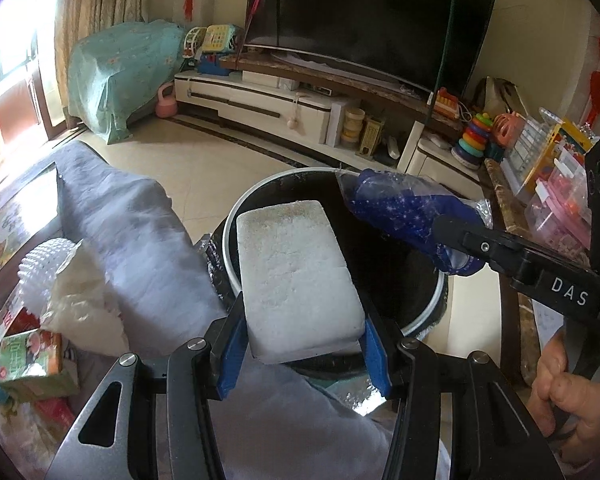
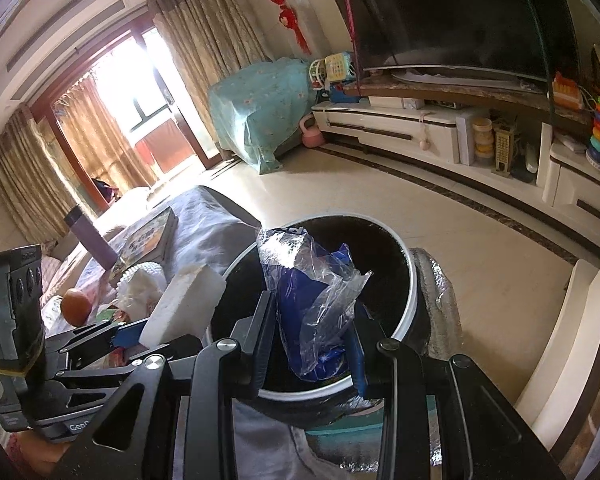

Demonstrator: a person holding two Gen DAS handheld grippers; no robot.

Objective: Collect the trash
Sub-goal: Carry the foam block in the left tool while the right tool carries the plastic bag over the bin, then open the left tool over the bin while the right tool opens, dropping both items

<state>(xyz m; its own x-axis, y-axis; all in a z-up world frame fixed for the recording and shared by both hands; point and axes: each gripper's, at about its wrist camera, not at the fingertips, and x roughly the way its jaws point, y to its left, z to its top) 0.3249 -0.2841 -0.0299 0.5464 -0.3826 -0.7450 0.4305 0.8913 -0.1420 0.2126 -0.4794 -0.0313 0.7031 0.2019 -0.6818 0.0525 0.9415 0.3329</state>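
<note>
Both grippers hold trash over the black bin.

Left gripper (image 1: 304, 354), at the lower centre of its view, clamps a white foam block (image 1: 296, 276) between blue pads; the block reaches over the near white rim of the bin (image 1: 230, 240). Right gripper (image 2: 312, 344) is closed on a blue-and-clear plastic wrapper (image 2: 312, 292) hanging above the bin's dark mouth. Grey cloth (image 1: 140, 232) borders the bin on the left, and bare tiled floor (image 1: 204, 168) lies open beyond it.
</note>
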